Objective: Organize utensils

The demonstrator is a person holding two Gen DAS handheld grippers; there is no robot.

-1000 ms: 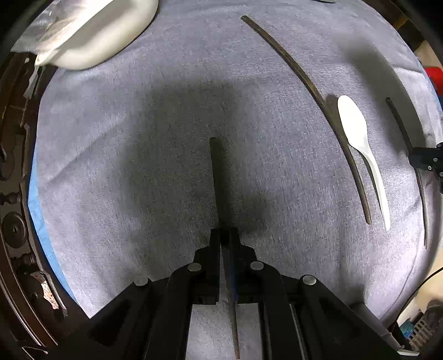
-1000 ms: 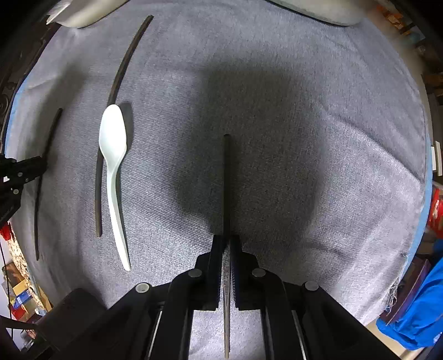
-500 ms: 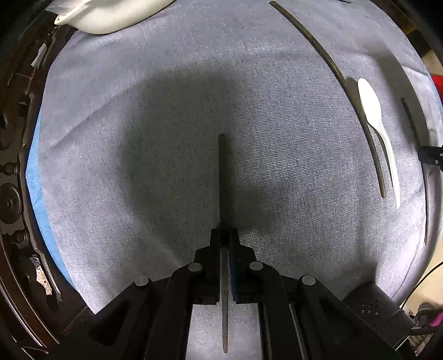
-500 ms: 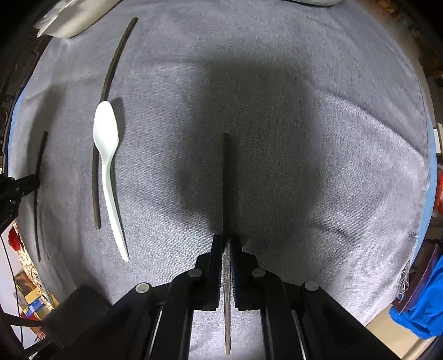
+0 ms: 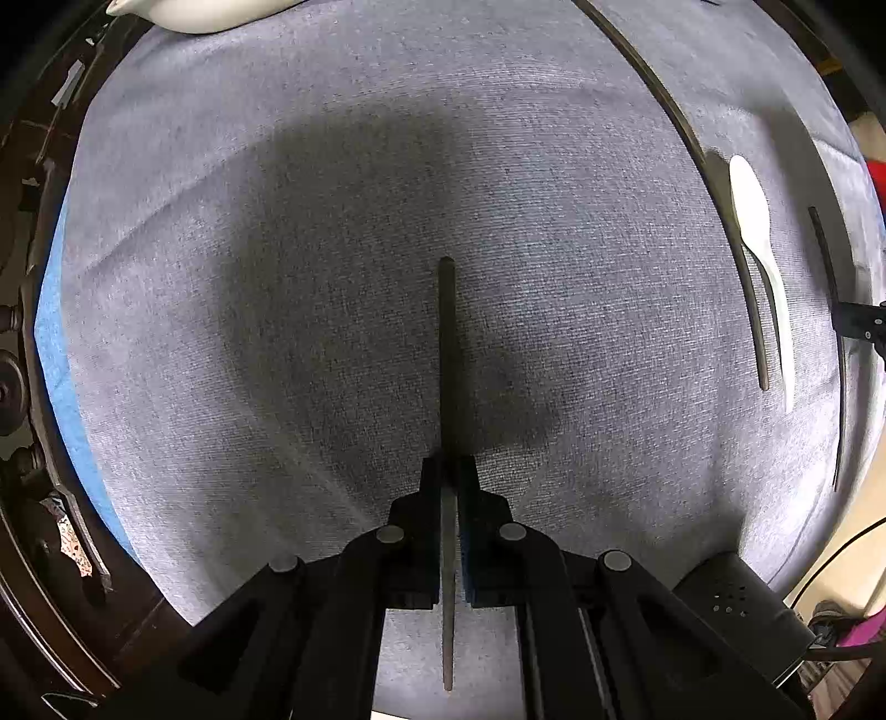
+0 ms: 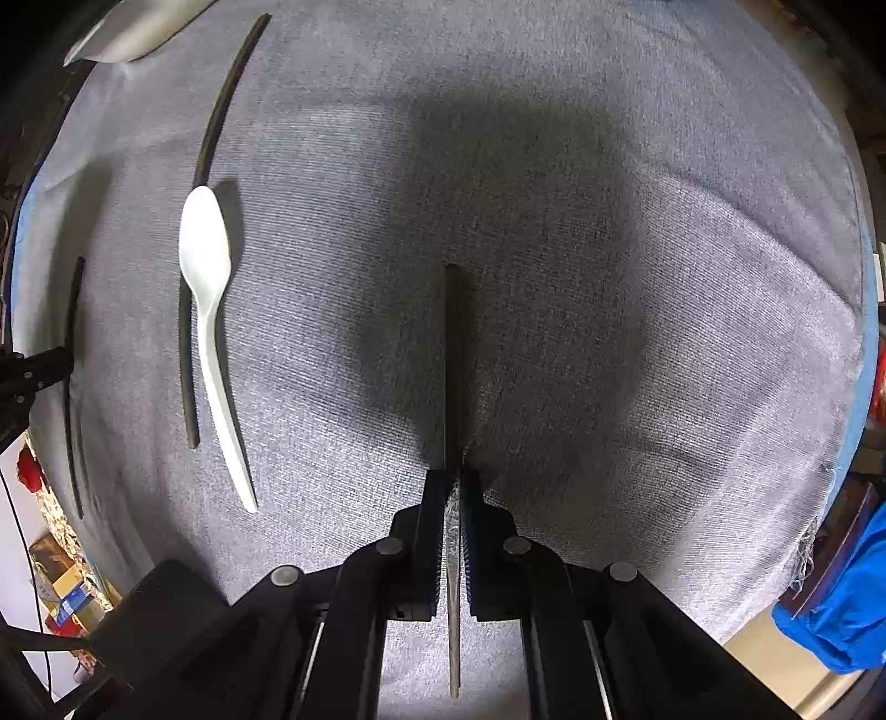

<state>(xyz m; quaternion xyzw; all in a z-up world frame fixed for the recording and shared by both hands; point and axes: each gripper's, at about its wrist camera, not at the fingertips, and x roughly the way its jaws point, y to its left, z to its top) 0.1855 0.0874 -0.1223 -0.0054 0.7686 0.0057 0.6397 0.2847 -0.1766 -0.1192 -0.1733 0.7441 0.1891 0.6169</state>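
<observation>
My left gripper (image 5: 448, 471) points down over the grey cloth (image 5: 277, 277), shut on a dark chopstick (image 5: 446, 360) that runs through its jaws. In the same way, my right gripper (image 6: 454, 482) is shut on a second dark chopstick (image 6: 451, 360). A white plastic spoon (image 5: 750, 210) (image 6: 205, 260) lies between the two grippers, beside a long dark chopstick (image 5: 736, 243) (image 6: 185, 343) flat on the cloth. Each gripper shows at the other view's edge: the right one (image 5: 864, 327), the left one (image 6: 33, 365).
A white dish (image 5: 210, 11) (image 6: 127, 39) sits at the far left corner of the cloth. A black box (image 5: 736, 603) (image 6: 155, 603) rests at the near edge between the grippers. Dark carved wood (image 5: 16, 387) and a blue underlay border the left side.
In the left wrist view the spoon and the lying chopstick have slid toward the right edge, and the white dish toward the top. The right wrist view has barely changed. Both grips are unchanged.
</observation>
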